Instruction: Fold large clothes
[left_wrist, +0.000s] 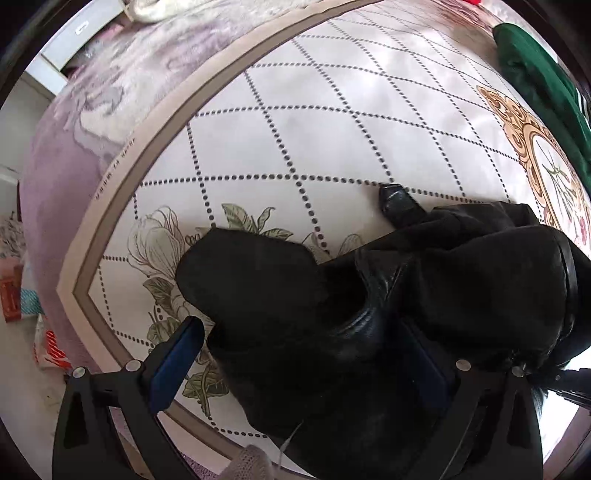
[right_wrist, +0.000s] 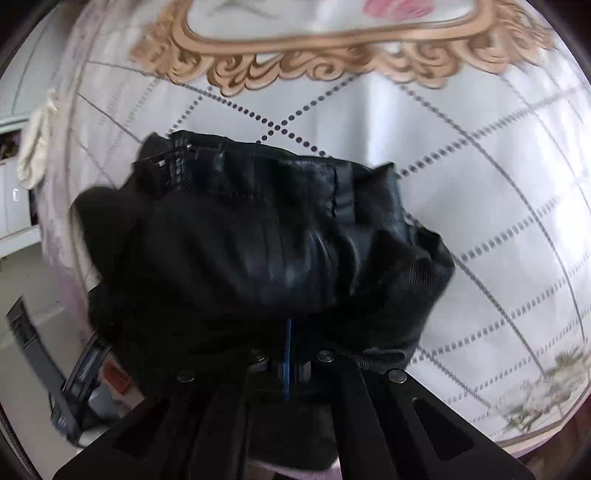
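A black leather-like garment (left_wrist: 369, 295) lies bunched on a white quilted bedspread (left_wrist: 332, 110) with a dotted diamond pattern. My left gripper (left_wrist: 306, 354) is open, its blue-padded fingers (left_wrist: 177, 358) wide apart around the garment's near part; the right finger is mostly hidden by the cloth. In the right wrist view the same garment (right_wrist: 266, 240) hangs bunched over my right gripper (right_wrist: 288, 332), whose jaws are closed together on a fold of it.
A green garment (left_wrist: 535, 74) lies at the bed's far right. A purple blanket (left_wrist: 110, 92) borders the bedspread at left, with a cream cloth (left_wrist: 166, 7) beyond. Floor clutter (left_wrist: 22, 295) sits left of the bed. A gold ornamental print (right_wrist: 314, 62) lies ahead.
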